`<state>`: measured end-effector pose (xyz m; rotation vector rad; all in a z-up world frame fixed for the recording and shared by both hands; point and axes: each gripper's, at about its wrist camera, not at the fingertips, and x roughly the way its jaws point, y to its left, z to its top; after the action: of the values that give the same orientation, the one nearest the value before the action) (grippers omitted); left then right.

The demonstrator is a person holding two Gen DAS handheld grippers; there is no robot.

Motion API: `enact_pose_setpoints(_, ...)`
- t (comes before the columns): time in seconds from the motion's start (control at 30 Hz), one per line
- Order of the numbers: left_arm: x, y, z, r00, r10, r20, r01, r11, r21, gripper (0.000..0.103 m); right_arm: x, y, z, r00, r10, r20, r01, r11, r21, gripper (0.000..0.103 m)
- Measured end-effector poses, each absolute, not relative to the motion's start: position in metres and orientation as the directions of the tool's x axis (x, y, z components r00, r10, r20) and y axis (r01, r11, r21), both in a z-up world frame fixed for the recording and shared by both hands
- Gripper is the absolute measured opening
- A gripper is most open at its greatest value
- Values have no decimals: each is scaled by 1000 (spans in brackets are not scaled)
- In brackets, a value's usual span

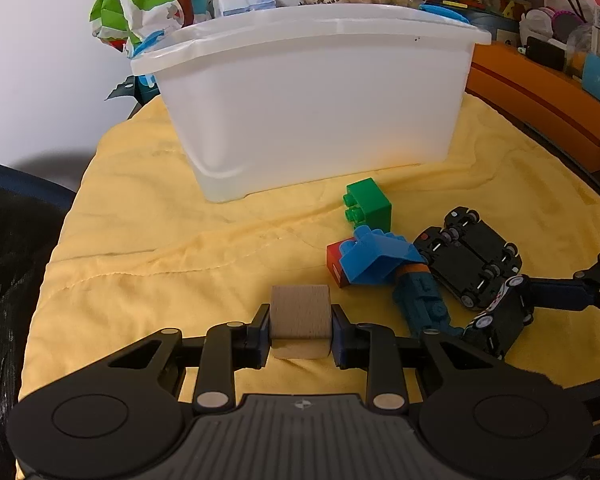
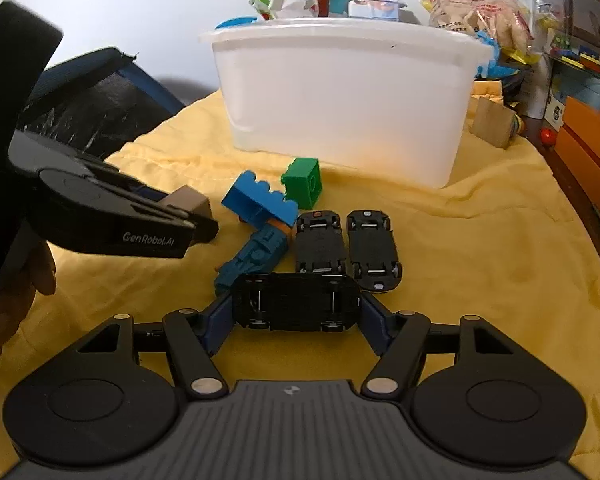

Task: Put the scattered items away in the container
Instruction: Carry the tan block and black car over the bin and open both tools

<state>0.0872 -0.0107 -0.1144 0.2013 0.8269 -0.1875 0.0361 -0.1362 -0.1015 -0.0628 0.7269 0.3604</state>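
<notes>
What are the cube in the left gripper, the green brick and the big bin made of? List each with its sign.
Cube: apparently unfinished wood; pale, faint grain.
Green brick: moulded plastic, slightly glossy; round studs.
Bin: translucent white plastic, smooth; light glows through its wall.

Matt pale wooden cube, translucent smooth plastic container, soft yellow cloth, glossy plastic bricks

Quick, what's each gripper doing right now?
Left gripper: closed on the wooden block.
Right gripper: astride the upturned black toy car; contact unclear.
</notes>
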Motion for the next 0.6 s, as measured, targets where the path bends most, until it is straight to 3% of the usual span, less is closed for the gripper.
enact_pose_setpoints(0.23, 83, -2, -82, 691, -86, -718, 215, 972, 90, 32, 29, -149, -69, 731, 297, -614, -320, 944, 76, 69)
enact_pose_setpoints(0.6, 129, 7, 14, 783, -62, -619, 130, 989, 65, 33, 85, -172, 22, 844, 282, -455, -266, 959, 102, 69)
